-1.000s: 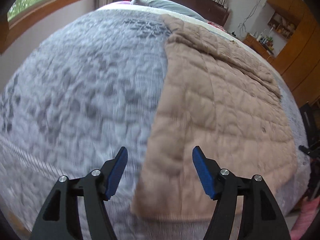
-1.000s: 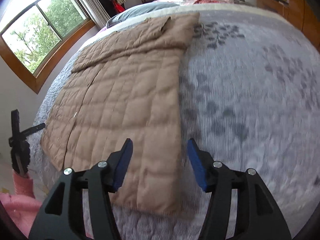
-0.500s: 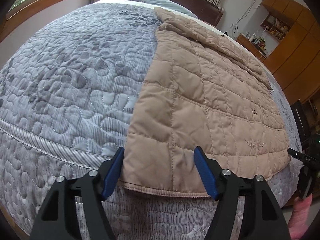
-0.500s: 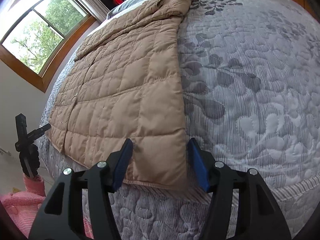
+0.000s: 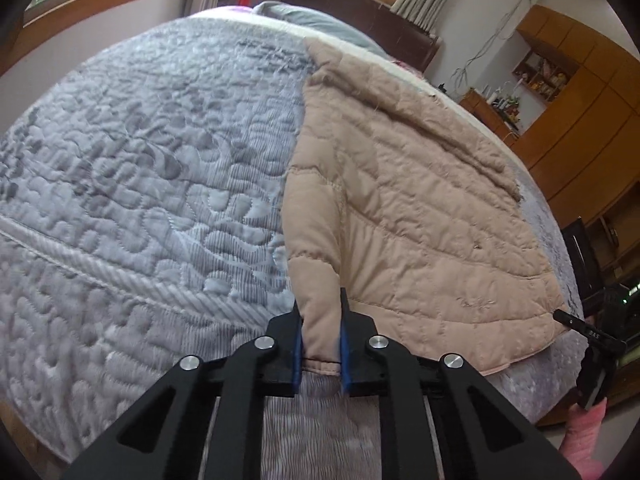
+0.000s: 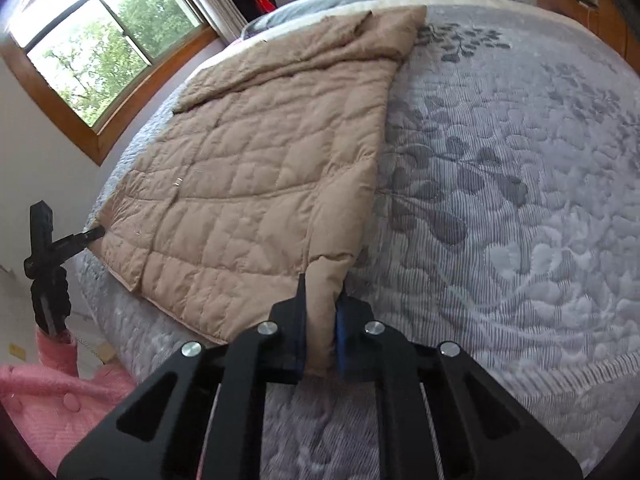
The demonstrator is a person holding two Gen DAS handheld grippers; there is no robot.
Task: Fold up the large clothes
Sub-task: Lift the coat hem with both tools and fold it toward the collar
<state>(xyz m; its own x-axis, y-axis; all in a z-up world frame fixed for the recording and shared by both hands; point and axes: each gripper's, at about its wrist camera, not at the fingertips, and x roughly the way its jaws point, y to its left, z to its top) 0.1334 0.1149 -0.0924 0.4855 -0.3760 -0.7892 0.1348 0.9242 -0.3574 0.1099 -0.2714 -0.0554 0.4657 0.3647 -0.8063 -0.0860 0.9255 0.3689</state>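
Left wrist view: the left tongs [image 5: 320, 340] have just closed and now pinch a near corner of the tan quilted coat [image 5: 420, 208], a fold of padded fabric squeezed between the blue pads [image 5: 297, 354]. The coat lies spread flat on the right part of the bed, on a grey quilted bedspread [image 5: 140, 184] with a leaf pattern, its hem along the bed's near edge. At the far right edge the other gripper shows as a dark shape beside the coat's opposite hem corner, above a pink sleeve [image 5: 584, 444]; how it stands there is hard to make out. A dark wooden headboard [image 5: 360, 24] and orange-brown cabinets [image 5: 580, 120] stand behind.

Right wrist view: the right tongs [image 6: 320, 336] have also just closed, and they clamp the coat's [image 6: 260, 168] near right hem corner, which bunches up between the pads. The rest of the coat runs away toward the pillows on the left part of the bedspread [image 6: 520, 200]. The left tongs [image 6: 94, 234] touch the far hem corner at the bed's edge. A window [image 6: 104, 40] with a wooden frame shows green trees.
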